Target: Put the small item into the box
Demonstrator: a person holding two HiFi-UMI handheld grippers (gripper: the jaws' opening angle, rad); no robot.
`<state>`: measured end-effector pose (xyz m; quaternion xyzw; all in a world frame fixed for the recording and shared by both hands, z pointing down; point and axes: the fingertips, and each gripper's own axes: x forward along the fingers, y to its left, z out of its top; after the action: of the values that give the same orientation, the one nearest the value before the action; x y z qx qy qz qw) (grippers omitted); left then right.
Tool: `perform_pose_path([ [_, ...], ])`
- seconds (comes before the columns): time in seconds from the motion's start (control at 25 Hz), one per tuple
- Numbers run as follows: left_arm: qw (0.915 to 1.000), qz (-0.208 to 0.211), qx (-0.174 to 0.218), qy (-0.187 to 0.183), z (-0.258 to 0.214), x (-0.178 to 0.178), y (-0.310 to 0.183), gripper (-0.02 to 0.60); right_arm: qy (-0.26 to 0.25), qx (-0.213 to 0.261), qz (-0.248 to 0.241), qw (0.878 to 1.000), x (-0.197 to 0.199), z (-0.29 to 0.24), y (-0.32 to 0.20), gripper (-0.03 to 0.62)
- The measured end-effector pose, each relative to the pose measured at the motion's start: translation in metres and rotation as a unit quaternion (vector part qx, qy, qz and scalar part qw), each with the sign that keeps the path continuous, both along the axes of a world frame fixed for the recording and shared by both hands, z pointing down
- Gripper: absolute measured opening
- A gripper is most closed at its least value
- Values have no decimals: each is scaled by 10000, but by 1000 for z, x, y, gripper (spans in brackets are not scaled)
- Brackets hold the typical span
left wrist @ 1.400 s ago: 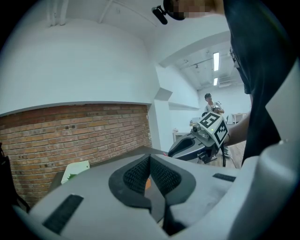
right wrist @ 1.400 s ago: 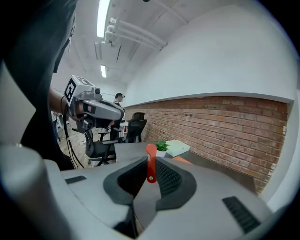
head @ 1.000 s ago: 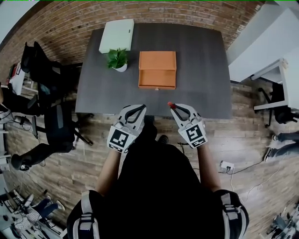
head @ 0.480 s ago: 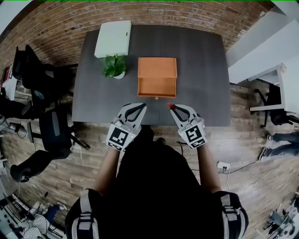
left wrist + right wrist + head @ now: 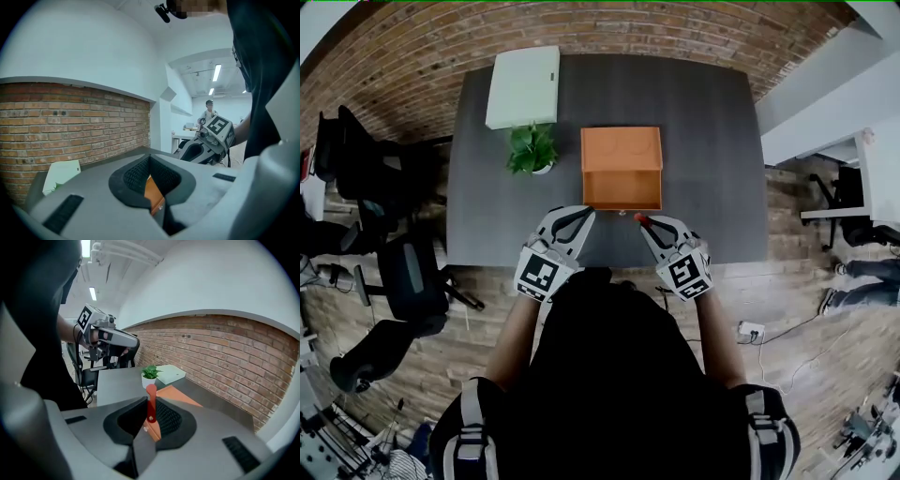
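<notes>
An orange box (image 5: 622, 167) lies in the middle of the dark grey table (image 5: 703, 141), with a small knob on its near front. My right gripper (image 5: 643, 223) hangs just short of that front, over the table's near edge, shut on a small red item (image 5: 638, 219). In the right gripper view the red item (image 5: 151, 401) sticks up from between the jaws, with the orange box (image 5: 180, 397) behind it. My left gripper (image 5: 583, 214) is level with it to the left, shut and empty. Through the left gripper's jaws a strip of the orange box (image 5: 152, 191) shows.
A small potted plant (image 5: 532, 148) stands just left of the box, and a flat white box (image 5: 523, 86) lies at the table's far left corner. Black office chairs (image 5: 403, 272) stand left of the table. A white desk (image 5: 874, 159) is at the right. The floor is wood.
Both grippers have come forward from in front of the table to over its near edge, closer to the orange box. The red item has stayed in the right gripper.
</notes>
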<state>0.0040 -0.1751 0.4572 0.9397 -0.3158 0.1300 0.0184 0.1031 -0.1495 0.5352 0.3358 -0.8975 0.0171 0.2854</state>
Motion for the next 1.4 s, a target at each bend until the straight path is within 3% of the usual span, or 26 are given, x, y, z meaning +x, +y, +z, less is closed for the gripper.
perform_pose_path([
  [0.44, 9994, 317, -140, 43, 14, -16, -34, 23, 197, -348, 172, 9991, -18, 33, -30, 66],
  [1.4, 9989, 2, -418, 220, 39, -63, -83, 23, 708, -1113, -17, 9913, -42, 117, -73, 66],
])
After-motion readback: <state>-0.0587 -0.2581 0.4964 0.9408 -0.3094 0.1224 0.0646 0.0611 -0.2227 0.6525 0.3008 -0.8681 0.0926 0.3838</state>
